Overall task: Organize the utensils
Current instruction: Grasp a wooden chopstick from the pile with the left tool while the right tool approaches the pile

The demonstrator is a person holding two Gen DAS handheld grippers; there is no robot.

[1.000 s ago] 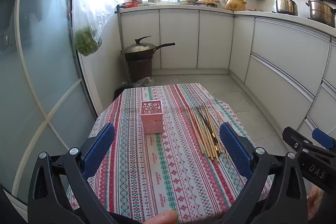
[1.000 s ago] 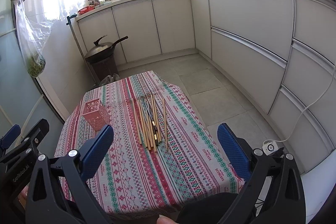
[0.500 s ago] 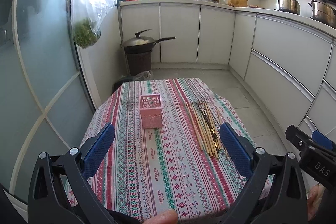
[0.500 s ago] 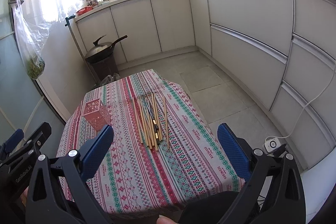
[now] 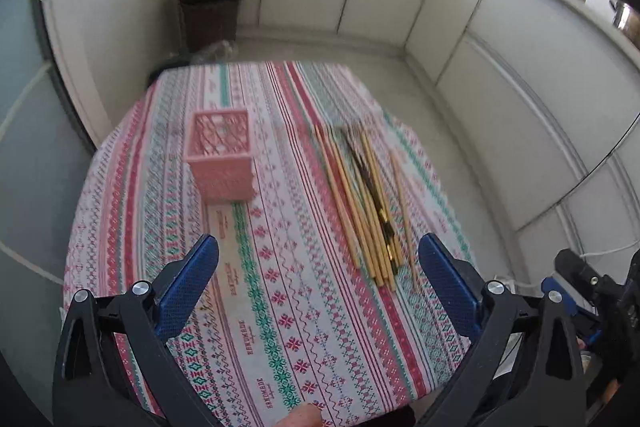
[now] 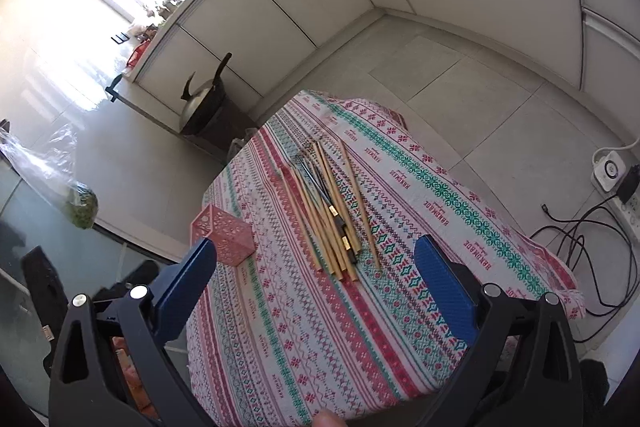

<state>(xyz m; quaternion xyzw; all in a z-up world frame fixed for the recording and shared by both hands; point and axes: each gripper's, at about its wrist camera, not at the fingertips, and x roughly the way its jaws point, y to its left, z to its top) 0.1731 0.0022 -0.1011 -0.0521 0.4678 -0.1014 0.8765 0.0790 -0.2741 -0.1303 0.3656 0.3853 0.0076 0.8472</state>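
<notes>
Chopsticks [image 5: 362, 203] lie in a loose bundle on the right half of a striped tablecloth [image 5: 280, 307], tips pointing far, one stick lying apart just to the right. In the left wrist view, a pink basket [image 5: 222, 157] stands upright to their left, well apart and apparently empty. The left gripper [image 5: 318, 267] hovers above the near part of the cloth, its blue fingers [image 5: 188, 285] spread wide and holding nothing. Part of the right gripper's black frame shows at the far right edge.

In the right wrist view, tilted to one side, the chopsticks [image 6: 330, 213] sit mid-table, near ends roughly level between the two blue pads. The right gripper [image 6: 316, 269] hangs over the near edge of the tablecloth [image 6: 320, 347], fingers [image 6: 444, 277] wide apart and empty. The basket [image 6: 224, 235] stands at the left, partly hidden behind the left pad.

By appearance the sticks are light, stiff and smooth, mostly pale wood with a few dark ones among them, and likely to roll or fan out if pinched in a bunch. Taking one or two near the thick near ends looks safest, as thin tips could slip between pads. The light basket may tip if nudged.
</notes>
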